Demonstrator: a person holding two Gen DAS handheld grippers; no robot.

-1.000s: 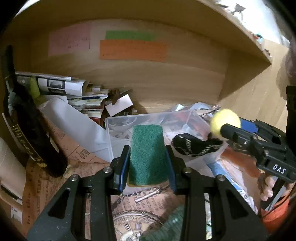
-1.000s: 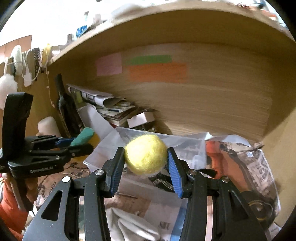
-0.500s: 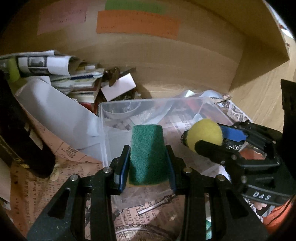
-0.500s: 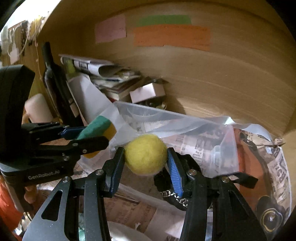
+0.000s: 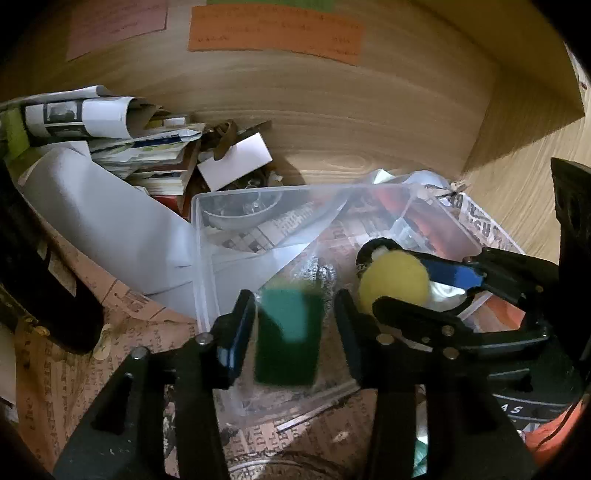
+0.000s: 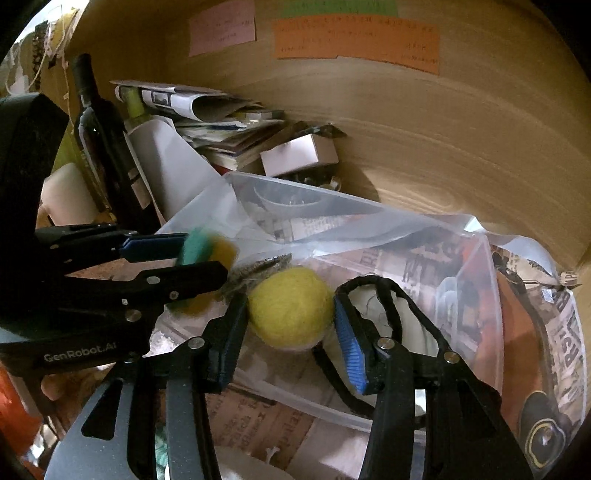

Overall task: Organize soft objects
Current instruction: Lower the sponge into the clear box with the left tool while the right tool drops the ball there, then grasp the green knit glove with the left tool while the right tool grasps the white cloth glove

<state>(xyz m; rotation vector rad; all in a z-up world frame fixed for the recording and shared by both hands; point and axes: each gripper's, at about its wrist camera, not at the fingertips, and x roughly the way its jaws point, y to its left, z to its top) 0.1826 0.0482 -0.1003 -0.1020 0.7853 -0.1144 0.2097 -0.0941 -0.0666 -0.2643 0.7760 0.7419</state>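
Note:
A green and yellow sponge (image 5: 289, 334), blurred, sits between the spread fingers of my left gripper (image 5: 293, 332) without touching them, over the near end of a clear plastic bin (image 5: 197, 258). The sponge also shows in the right wrist view (image 6: 207, 249) by my left gripper (image 6: 192, 254). My right gripper (image 6: 291, 325) has its jaws parted; a yellow felt ball (image 6: 291, 308) lies between the pads over the bin (image 6: 491, 295). The ball (image 5: 393, 282) and right gripper (image 5: 413, 284) show in the left wrist view. A black strap (image 6: 388, 295) and steel scourer (image 5: 321, 271) lie in the bin.
The bin stands in a wooden shelf bay on newspaper (image 5: 74, 354). A dark wine bottle (image 6: 101, 136) and a white paper roll (image 5: 103, 218) stand left. Stacked papers (image 5: 147, 147) and a small white box (image 6: 299, 153) lie behind. Coloured notes (image 5: 273, 31) hang on the back wall.
Both grippers moved forward and down over the bin. The left jaws opened and the sponge came free, dropping. The right jaws widened around the ball.

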